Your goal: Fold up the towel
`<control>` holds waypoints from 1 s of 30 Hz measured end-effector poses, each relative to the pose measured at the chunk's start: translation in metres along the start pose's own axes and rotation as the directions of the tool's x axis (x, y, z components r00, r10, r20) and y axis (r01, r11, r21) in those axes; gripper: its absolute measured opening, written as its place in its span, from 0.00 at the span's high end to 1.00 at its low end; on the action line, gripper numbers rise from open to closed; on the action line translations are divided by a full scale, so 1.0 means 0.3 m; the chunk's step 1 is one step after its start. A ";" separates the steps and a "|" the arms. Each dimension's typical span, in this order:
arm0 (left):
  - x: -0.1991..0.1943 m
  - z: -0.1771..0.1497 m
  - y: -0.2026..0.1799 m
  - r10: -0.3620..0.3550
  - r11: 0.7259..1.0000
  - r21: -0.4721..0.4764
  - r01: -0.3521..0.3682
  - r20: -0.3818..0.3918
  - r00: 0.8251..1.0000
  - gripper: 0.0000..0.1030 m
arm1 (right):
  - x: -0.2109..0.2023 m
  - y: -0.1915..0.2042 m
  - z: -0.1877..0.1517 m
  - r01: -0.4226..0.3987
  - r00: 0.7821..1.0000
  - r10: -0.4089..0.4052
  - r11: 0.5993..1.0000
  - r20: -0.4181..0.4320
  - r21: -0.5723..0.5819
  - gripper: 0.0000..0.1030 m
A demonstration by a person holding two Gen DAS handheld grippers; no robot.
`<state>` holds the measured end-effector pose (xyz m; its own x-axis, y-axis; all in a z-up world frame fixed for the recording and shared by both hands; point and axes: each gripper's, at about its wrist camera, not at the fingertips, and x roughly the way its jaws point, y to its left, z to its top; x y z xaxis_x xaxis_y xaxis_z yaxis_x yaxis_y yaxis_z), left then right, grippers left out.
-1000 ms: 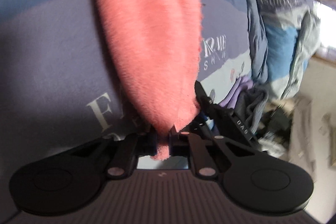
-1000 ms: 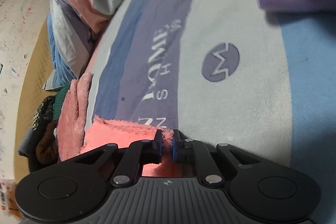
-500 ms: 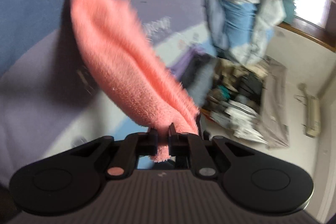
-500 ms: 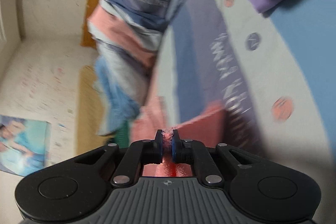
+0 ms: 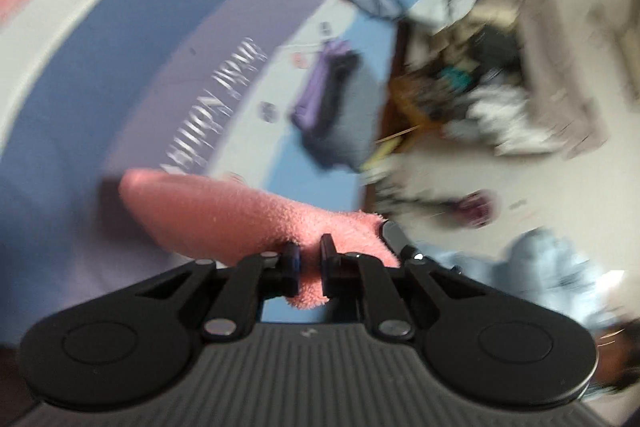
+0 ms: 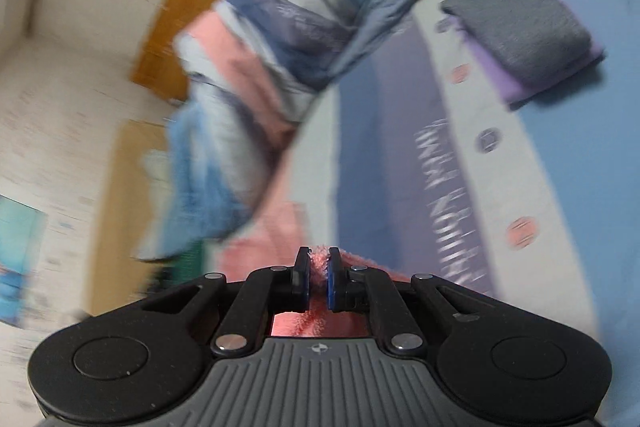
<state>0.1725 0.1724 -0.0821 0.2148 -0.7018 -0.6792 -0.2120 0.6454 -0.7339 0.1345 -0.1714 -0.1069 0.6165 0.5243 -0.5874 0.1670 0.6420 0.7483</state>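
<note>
Both clenched on the pink towel (image 5: 224, 211): left claw (image 5: 310, 267) with floor at right, right claw (image 6: 318, 275) with bed (image 6: 540, 155) bare ahead.

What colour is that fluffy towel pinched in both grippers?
Salmon pink, plain with no pattern. The towel shows best in the left wrist view.

Towel (image 5: 224, 215) lifted clear off bedsheet (image 5: 120, 75); both cameras swung toward room.

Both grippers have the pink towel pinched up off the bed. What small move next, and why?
Probably keep both closed and draw them apart to stretch the edge. The left gripper and right gripper each pinch the pink towel, which hangs bunched above the bedsheet, too slack to lay flat.
</note>
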 end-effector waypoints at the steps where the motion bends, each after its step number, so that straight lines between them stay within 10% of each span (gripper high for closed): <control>1: -0.003 0.029 -0.043 0.032 0.998 0.052 -0.033 0.024 0.999 0.90 | 0.028 0.008 0.010 0.031 1.000 -0.031 0.999 0.007 -0.021 0.93; 5: -0.066 0.119 -0.222 0.071 0.968 0.228 -0.103 0.145 0.987 0.90 | 0.017 0.091 0.054 0.070 0.991 -0.056 0.991 0.125 -0.114 0.93; 8: 0.019 0.079 -0.127 0.141 0.960 0.231 -0.160 0.093 0.986 0.90 | -0.036 0.140 0.069 0.072 0.977 -0.036 0.984 0.210 -0.164 0.93; 15: 0.266 -0.032 0.155 0.335 0.922 0.229 -0.313 -0.068 0.940 0.89 | 0.197 -0.176 -0.136 0.251 0.968 -0.250 0.967 0.032 -0.051 0.92; 23: 0.518 -0.160 0.452 0.517 0.849 0.261 -0.459 -0.231 0.824 0.89 | 0.400 -0.599 -0.481 0.418 0.907 -0.408 0.903 -0.105 0.098 0.92; 30: 0.449 -0.255 0.457 0.528 0.831 0.325 -0.451 -0.209 0.823 0.87 | 0.306 -0.576 -0.516 0.409 0.912 -0.407 0.912 -0.051 0.031 0.90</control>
<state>0.0997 0.1431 -0.2734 -0.1340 -0.2997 -0.9446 0.0370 0.9510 -0.3070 0.0430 -0.1476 -0.3377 0.4551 0.2455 -0.8559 0.4281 0.7825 0.4521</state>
